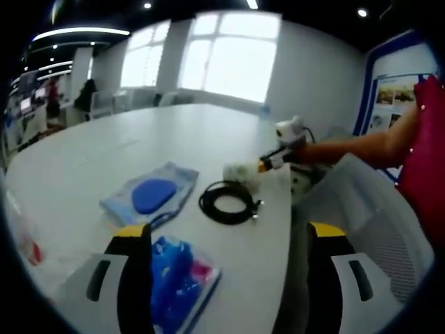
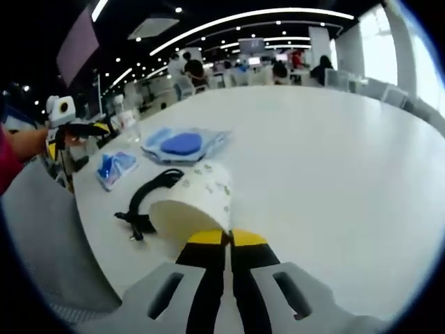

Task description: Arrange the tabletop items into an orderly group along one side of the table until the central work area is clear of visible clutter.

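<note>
— What lies on the white table (image 1: 104, 149), from the left gripper view?

— At the left, the left gripper (image 1: 226, 275) has its jaws spread wide, gripping nothing, with a blue packet (image 1: 177, 282) lying just by the left jaw. Beyond sits a clear pouch with a blue oval (image 1: 151, 195), then a coiled black cable (image 1: 228, 202), then a paper cup (image 1: 240, 172) on its side near the table's edge. Farther right the right gripper (image 1: 268, 163) touches the cup.

— And the right gripper view?

— The blue packet (image 2: 115, 167) lies at the left, the pouch (image 2: 182, 144) beyond it, the cable (image 2: 147, 198) next to the cup (image 2: 195, 202). The jaws are almost together on the cup's rim, apparently pinching it, though the contact is hard to make out.
</note>
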A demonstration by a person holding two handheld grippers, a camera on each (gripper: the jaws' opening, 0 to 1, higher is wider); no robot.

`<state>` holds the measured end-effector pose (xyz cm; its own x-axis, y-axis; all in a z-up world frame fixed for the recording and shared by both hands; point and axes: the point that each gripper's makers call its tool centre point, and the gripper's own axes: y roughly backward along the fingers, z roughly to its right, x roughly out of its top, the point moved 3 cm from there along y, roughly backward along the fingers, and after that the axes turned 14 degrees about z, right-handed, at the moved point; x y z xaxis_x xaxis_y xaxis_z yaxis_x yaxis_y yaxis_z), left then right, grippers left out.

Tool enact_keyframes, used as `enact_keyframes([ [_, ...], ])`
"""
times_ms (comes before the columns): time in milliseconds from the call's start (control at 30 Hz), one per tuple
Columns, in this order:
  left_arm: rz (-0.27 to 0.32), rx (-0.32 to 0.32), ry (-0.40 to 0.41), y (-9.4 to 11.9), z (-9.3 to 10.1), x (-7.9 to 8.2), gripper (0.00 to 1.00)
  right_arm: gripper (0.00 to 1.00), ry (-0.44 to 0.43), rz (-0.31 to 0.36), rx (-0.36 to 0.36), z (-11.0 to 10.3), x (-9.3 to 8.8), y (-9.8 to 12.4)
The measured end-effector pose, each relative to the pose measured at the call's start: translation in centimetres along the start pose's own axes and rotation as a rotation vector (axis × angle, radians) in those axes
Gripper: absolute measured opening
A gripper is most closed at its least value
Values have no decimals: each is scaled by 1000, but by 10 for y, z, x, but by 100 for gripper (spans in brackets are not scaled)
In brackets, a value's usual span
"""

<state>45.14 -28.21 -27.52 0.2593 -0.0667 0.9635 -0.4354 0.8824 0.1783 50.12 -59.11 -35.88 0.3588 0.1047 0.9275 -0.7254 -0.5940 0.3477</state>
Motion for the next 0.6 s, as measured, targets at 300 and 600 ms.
enact_keyframes([
  [300,4,-2,-4,3,-1,0,88,2,68,-68,-9,7,16,3],
  [600,17,-3,-2,3,-1,1,88,2,96,-136,8,10,40,5],
])
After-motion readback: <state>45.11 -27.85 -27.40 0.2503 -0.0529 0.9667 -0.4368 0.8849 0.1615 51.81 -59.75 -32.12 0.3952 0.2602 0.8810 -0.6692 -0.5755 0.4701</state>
